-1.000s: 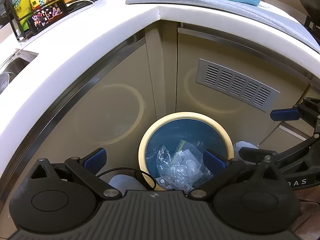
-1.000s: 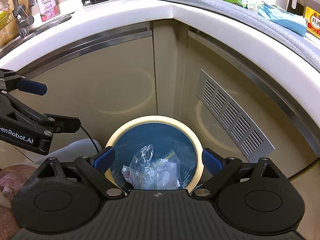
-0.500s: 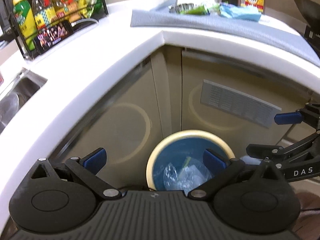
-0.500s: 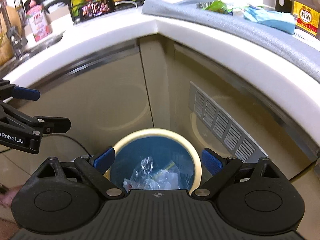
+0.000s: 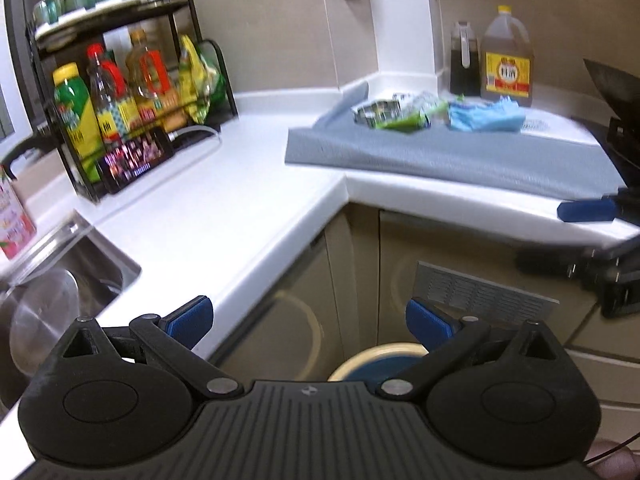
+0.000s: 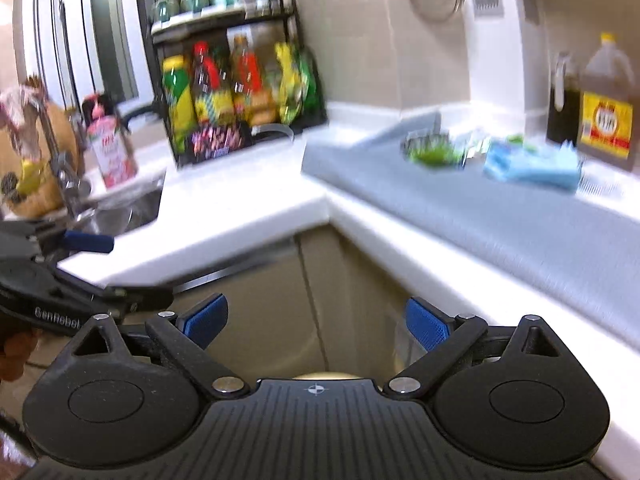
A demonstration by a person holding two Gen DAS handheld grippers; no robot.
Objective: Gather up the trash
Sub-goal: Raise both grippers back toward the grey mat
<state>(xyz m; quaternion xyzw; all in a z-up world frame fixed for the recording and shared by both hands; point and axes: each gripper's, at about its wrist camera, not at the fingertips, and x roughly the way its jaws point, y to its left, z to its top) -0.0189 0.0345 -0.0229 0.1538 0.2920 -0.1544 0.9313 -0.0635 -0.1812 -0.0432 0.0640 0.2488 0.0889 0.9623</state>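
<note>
Green and silver wrappers (image 5: pixel 394 114) and a crumpled blue wrapper (image 5: pixel 484 117) lie on a grey mat (image 5: pixel 440 152) at the back of the right counter; they also show, blurred, in the right wrist view (image 6: pixel 430 152) (image 6: pixel 532 166). The bin (image 5: pixel 380 354) with a cream rim and blue liner stands on the floor in the cabinet corner, mostly hidden behind my left gripper (image 5: pixel 310 318). Both grippers are open and empty, raised to counter height in front of the corner. My right gripper (image 6: pixel 318 322) is also visible in the left view (image 5: pixel 584 210).
A black rack (image 5: pixel 132 92) of bottles with a phone (image 5: pixel 136 158) leaning on it stands on the white counter (image 5: pixel 224 200) at left. A sink (image 5: pixel 60 280) lies far left. Two dark and amber bottles (image 5: pixel 506 64) stand behind the mat. A black pan (image 5: pixel 616 88) is at the right.
Both grippers have risen and tilted up from looking down into the bin to counter height. The bin has dropped almost out of sight; the counter, mat and wrappers have come into view.
</note>
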